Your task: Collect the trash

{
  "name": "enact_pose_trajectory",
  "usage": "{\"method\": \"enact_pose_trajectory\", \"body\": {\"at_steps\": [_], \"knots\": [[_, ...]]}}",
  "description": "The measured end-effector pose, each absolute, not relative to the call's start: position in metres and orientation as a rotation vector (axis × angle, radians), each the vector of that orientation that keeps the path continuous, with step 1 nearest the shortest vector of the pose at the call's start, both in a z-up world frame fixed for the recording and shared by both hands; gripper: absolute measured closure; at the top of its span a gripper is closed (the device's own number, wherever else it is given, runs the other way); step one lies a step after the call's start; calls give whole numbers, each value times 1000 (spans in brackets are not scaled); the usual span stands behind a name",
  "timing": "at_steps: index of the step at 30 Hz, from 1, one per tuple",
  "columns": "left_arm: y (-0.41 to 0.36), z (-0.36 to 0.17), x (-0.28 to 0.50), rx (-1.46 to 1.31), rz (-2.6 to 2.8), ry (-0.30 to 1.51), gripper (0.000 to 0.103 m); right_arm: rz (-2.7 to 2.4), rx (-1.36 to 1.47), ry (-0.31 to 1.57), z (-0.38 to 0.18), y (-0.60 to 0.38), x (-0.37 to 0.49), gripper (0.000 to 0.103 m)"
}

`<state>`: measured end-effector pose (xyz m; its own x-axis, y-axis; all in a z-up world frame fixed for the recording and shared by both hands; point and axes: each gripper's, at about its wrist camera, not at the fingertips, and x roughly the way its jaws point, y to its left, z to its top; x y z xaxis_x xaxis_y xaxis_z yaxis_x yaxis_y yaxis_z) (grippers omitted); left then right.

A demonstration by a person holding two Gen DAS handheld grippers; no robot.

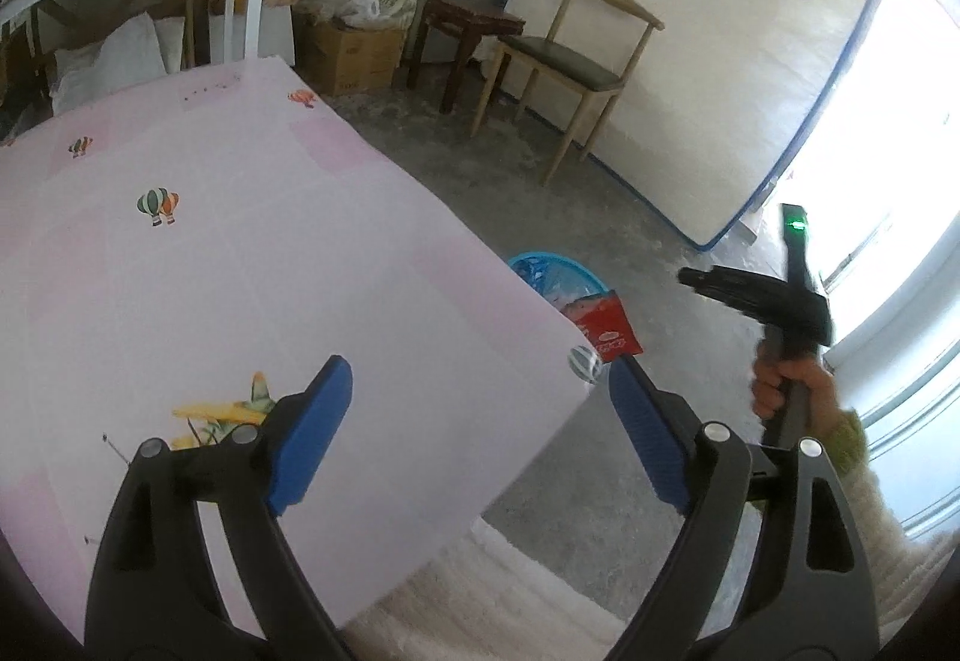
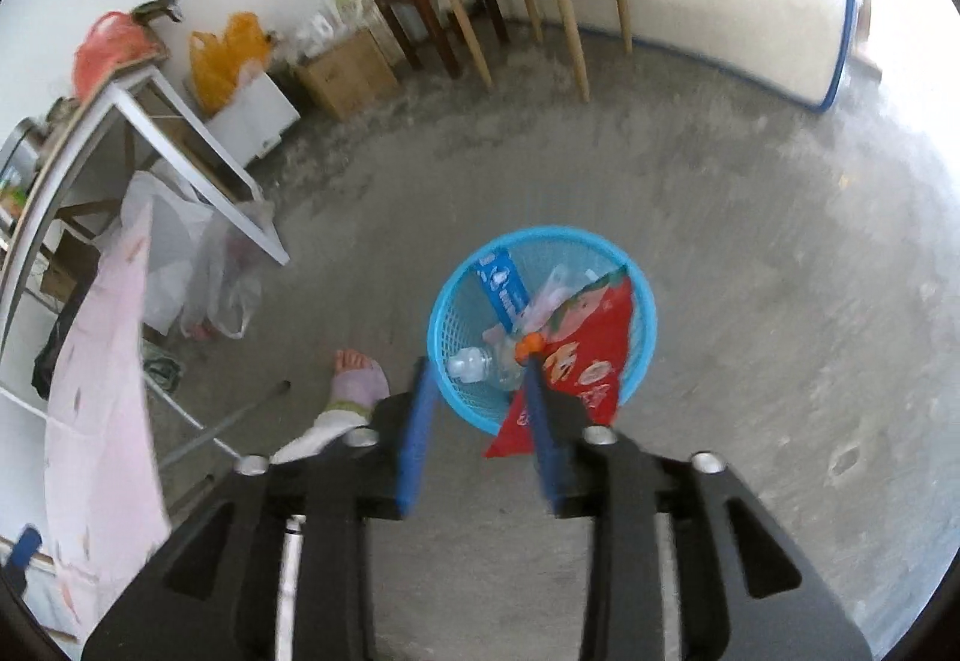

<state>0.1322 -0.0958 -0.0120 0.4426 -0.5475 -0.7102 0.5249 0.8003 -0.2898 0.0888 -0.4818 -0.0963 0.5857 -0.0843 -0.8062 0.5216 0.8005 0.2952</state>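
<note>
Grey concrete floor (image 2: pixel 720 193) fills most of the right wrist view, and on it stands a blue mesh basket (image 2: pixel 642 295) with a clear plastic bottle (image 2: pixel 474 364) and a blue wrapper (image 2: pixel 504 289) inside. Over its rim lies a red snack bag (image 2: pixel 588 355) — partly inside the basket, one corner hanging out toward the camera. The right gripper (image 2: pixel 474 379) points down at the basket; its jaws are apart, and the bag lies against the far side of the right finger, but I cannot tell if it touches. The left gripper (image 1: pixel 480 379) hangs over the corner of a table with a pink cloth (image 1: pixel 240 241), jaws wide and nothing between them. Beyond the table edge the basket and the red bag show again, and a hand (image 1: pixel 786 385) holds the other tool. A wooden chair (image 1: pixel 576 61) stands near a leaning mattress (image 1: pixel 720 49)
</note>
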Motion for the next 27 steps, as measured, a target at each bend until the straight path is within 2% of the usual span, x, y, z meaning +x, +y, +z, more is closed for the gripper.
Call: {"method": "enact_pose_trajectory", "body": {"at_steps": [1, 3, 6, 8, 9, 15, 27], "knots": [[-96, -11, 127, -30, -660, 881, 17, -383, 518, 856, -84, -474, 77, 50], [-95, -7, 117, -34, -636, 861, 14, -394, 461, 818, -64, -458, 57, 42], [-93, -1, 102, -54, -610, 830, 11, -400, 357, 759, -33, -425, 28, 25], [-90, 3, 94, -76, -586, 819, 9, -402, 288, 693, -13, -400, 5, 9], [-89, 3, 91, -84, -566, 817, 9, -397, 256, 662, -5, -387, -5, 6], [-90, 2, 68, -25, -379, 786, 9, -413, 139, 574, 22, -329, -47, 6], [-105, 34, 48, 27, -269, 668, 9, -437, -1, 581, 31, -268, -50, 6]]}}
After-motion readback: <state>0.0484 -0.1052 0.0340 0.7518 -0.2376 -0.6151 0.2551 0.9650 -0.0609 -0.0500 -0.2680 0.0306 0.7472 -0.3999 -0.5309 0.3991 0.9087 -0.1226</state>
